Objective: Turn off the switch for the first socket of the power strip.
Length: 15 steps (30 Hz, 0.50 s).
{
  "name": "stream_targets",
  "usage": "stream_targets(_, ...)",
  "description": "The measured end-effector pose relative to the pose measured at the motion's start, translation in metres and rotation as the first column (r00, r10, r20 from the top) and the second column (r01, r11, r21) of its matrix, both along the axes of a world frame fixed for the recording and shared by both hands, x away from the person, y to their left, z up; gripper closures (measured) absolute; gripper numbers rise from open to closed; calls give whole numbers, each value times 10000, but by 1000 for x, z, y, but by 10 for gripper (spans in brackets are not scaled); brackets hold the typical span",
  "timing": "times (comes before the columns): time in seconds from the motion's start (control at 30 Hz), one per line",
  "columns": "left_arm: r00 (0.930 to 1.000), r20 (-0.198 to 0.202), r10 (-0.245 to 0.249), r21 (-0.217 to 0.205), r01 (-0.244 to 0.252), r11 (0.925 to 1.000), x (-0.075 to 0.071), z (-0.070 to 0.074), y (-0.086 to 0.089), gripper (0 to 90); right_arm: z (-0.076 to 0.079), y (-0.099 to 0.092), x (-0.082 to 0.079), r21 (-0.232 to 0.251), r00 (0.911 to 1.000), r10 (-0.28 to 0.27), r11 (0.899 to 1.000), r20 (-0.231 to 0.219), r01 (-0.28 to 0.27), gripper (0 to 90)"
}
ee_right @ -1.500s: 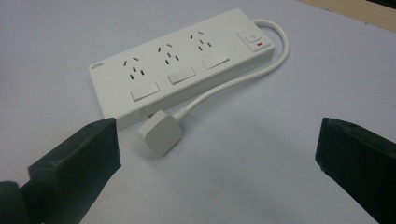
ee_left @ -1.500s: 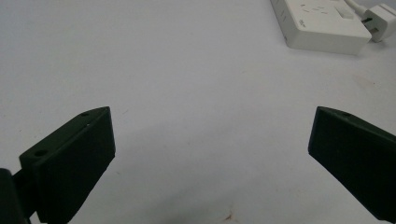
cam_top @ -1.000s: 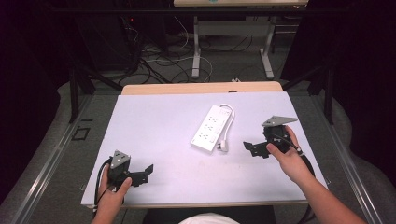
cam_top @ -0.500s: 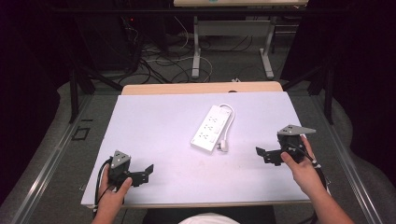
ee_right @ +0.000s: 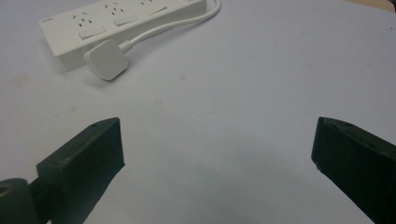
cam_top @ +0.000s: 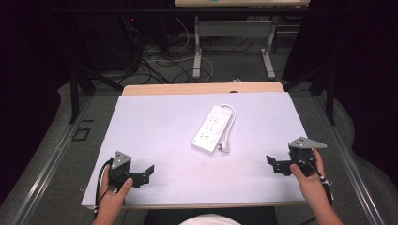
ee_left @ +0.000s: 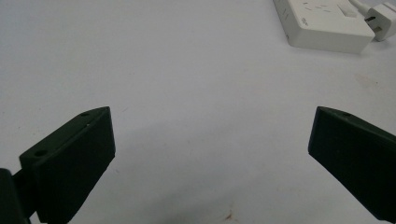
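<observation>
Since the earlier frames, the right hand-held gripper has moved away from the power strip, back toward the near right corner of the counter. It now sits low over the white surface, held by the person's right hand. In the right gripper view its two black jaws are spread wide and nothing is between them; only their tips are visible, because the lower edge of that view cuts off the rest.

The left hand-held gripper has stayed at the near left corner, held by the left hand. Its jaws are also spread wide and empty in the left gripper view, with bare counter between them. In the high view a black cable loops from its back and goes out of the picture at the bottom. Both forearms are cut off there too.

The power strip lies flat near the middle of the counter, turned diagonally, well apart from both grippers. Its white cord curves around the far end and comes back along the right side, and the plug lies just beside the near end of the strip. In the right gripper view the plug seems to touch the strip, but I cannot tell this for sure. In the left gripper view only one corner of the strip is in the frame, at the top right, and the plug is partly cut off.

Behind the counter the floor is dark, and the cables and table legs there are hard to make out.
</observation>
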<state>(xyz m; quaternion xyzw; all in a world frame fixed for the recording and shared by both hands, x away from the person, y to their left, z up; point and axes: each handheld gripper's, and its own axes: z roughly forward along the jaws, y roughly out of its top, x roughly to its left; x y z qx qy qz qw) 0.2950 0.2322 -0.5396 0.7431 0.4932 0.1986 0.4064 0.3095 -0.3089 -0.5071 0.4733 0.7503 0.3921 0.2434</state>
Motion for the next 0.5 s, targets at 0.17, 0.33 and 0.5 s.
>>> stream_targets(0.17, 10000, -7, -2, 20, 2, 10000, 0, 0, 0, 5, -9, -7, -5, 63, 9997, -175, 9998, -186, 176, 21)
stream_targets(0.33, 10000, 18, 0, 6, 0, 10000, 0, 0, 0, 5, -14, -13, -8, -226, 9990, -322, 9992, -298, 315, 21)
stream_targets(0.5, 10000, 37, -9, 9, 9, 10000, 0, 0, 1, 5, -22, -16, -8, -224, 9976, -518, 9985, -462, 508, 21)
